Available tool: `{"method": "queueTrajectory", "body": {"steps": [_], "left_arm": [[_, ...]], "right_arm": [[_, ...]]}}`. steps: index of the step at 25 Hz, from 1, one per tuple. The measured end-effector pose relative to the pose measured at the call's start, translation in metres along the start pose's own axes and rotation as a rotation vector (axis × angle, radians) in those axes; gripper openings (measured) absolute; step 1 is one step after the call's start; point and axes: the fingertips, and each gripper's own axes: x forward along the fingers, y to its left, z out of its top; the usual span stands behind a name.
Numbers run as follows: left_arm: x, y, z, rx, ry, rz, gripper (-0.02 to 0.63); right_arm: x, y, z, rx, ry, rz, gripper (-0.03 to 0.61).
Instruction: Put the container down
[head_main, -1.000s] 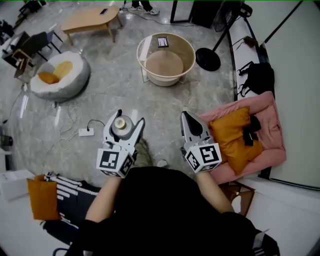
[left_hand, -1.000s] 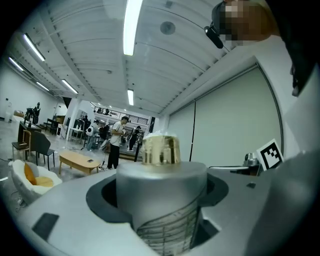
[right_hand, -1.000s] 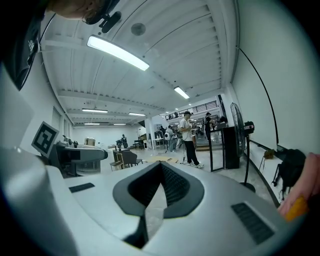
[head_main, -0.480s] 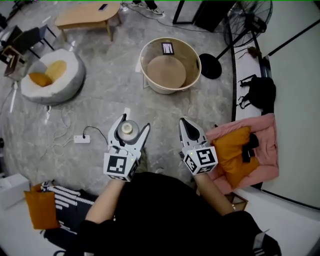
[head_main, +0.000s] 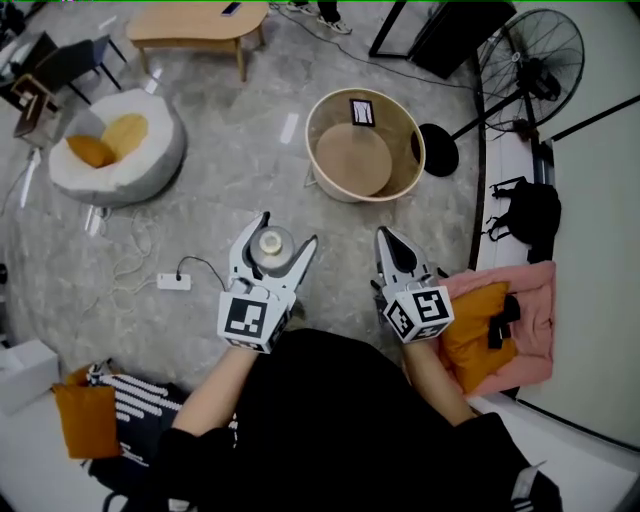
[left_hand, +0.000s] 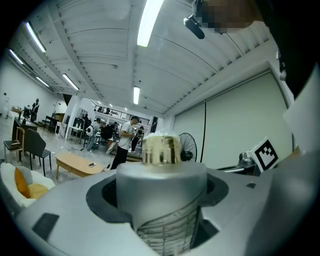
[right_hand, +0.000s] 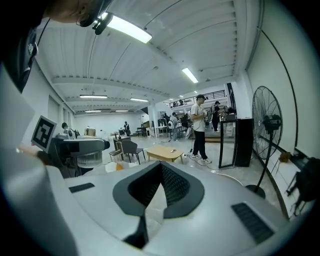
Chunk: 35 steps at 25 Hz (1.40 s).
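My left gripper (head_main: 272, 252) is shut on the container (head_main: 270, 243), a grey cylinder with a gold cap, and holds it upright in the air above the floor. In the left gripper view the container (left_hand: 161, 185) fills the gap between the jaws, with its gold cap (left_hand: 161, 149) on top. My right gripper (head_main: 396, 250) hovers beside it on the right, shut and with nothing in it. In the right gripper view the right gripper (right_hand: 159, 172) shows its jaws touching, and the left gripper (right_hand: 80, 146) with the container appears at the left.
A round beige tub (head_main: 410, 150) stands on the marble floor ahead. A bean bag (head_main: 115, 150) and a wooden table (head_main: 195, 22) lie at the far left, and a floor fan (head_main: 530, 60) at the right. A pink cushion (head_main: 535, 330), a power strip (head_main: 172, 282) and people (right_hand: 199, 127) are around.
The view has shifted: the tub and fan now sit lower and further right in the head view. Both grippers keep their pose, and the left still holds the container.
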Motion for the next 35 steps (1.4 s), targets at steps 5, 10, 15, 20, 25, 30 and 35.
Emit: {"method": "queueTrajectory", "body": {"steps": [5, 10, 15, 20, 25, 30, 35], "left_arm": [[0.009, 0.031, 0.003, -0.012, 0.019, -0.004, 0.350], [0.020, 0.056, 0.012, -0.008, 0.014, 0.000, 0.350], [0.030, 0.064, 0.015, -0.029, 0.003, -0.001, 0.350], [0.046, 0.084, 0.016, -0.059, 0.014, 0.035, 0.350], [0.071, 0.099, 0.018, -0.058, -0.003, 0.062, 0.350], [0.123, 0.121, 0.029, -0.050, 0.013, 0.091, 0.350], [0.183, 0.129, 0.037, -0.034, 0.016, 0.076, 0.350]], "right_arm": [[0.034, 0.010, 0.006, -0.010, -0.001, -0.001, 0.021], [0.059, 0.010, 0.017, 0.001, -0.016, -0.006, 0.021], [0.071, 0.001, 0.022, -0.011, -0.012, -0.017, 0.021], [0.097, -0.007, 0.018, 0.013, 0.001, 0.007, 0.021], [0.129, -0.031, 0.018, 0.016, -0.004, 0.009, 0.021], [0.174, -0.068, 0.039, 0.027, -0.018, 0.016, 0.021], [0.213, -0.118, 0.047, 0.035, -0.004, 0.012, 0.021]]}}
